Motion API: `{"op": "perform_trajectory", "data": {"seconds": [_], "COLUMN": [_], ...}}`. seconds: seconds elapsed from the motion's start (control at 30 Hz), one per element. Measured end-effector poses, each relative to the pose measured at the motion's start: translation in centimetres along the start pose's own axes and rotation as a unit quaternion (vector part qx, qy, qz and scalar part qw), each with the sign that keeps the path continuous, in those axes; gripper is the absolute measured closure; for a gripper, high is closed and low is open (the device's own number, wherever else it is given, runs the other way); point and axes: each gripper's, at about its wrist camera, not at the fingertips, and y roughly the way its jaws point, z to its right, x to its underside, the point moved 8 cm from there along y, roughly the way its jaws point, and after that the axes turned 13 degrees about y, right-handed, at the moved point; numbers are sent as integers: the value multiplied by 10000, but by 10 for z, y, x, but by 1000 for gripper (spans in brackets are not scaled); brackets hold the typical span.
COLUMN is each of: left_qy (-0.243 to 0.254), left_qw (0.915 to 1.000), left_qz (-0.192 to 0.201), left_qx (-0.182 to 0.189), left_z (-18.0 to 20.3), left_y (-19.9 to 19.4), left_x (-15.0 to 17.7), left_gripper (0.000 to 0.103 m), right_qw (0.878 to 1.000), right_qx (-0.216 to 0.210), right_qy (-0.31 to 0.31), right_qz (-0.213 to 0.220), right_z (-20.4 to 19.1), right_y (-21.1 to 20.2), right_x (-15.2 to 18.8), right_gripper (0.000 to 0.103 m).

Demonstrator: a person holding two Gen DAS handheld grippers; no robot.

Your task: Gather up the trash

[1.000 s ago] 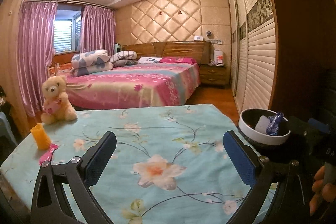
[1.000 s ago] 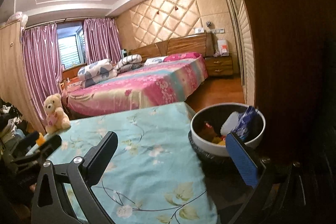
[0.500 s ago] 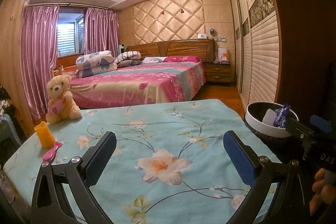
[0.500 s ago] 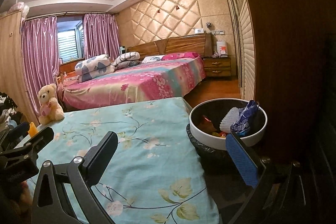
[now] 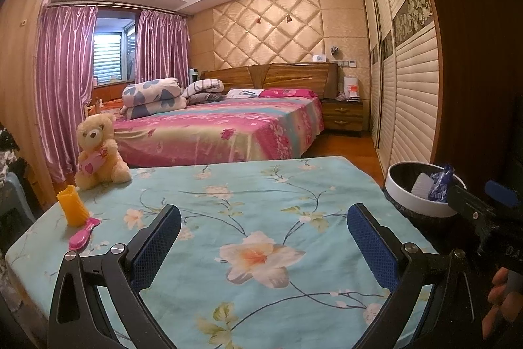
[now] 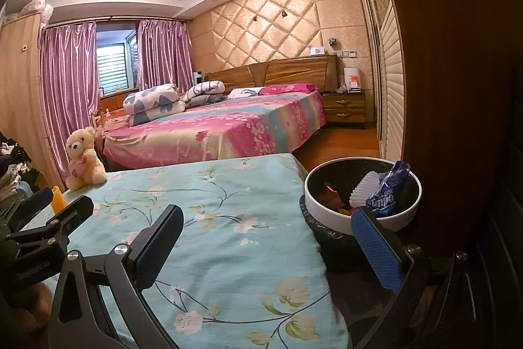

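A bedroom scene, seen from two grippers held over a table covered in a light blue floral cloth (image 5: 248, 195).

At the far left of the table, a cream teddy bear (image 5: 98, 152) sits upright at the back corner, holding a pink heart. Just in front of it stands a small orange ridged cup (image 5: 72, 207), and beside that cup a pink toy comb (image 5: 83, 237) lies flat on the cloth.

Toward the middle, the left gripper (image 5: 264, 234) hangs above the cloth near a large printed flower. Its jaws are spread wide and hold nothing; the inner pads are blue.

Behind the table, in the middle distance, is a bed (image 5: 222, 126) with a pink flowered cover, folded quilts and a wooden headboard. Pink curtains (image 5: 65, 94) hang at the window to its left.

To the right, the right gripper (image 6: 266, 237) sits at the table's right edge, its jaws also spread wide and empty. One finger is over the cloth, the other in front of the bin.

At the far right, just off the table's edge, stands a round trash bin (image 6: 327, 211) with a white rim and a black liner. The trash is inside it: a crumpled blue wrapper (image 6: 387, 188) leaning against a white ridged piece (image 6: 359, 188), with orange and red scraps (image 6: 333, 197) lower down. A dark wooden wardrobe (image 6: 457, 87) rises right behind the bin.
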Motion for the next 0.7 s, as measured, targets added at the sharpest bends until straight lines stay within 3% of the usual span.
{"op": "perform_trajectory", "data": {"seconds": [0.7], "left_qy": [-16], "left_qw": [10000], "left_qz": [9], "left_qx": [0], "left_z": [-5], "left_y": [1], "left_x": [2], "left_gripper": [1], "right_qw": [10000], "right_qx": [-17], "right_qy": [33], "right_qz": [-40], "right_z": [-1], "right_y": [1], "right_x": [3], "right_gripper": [0]}}
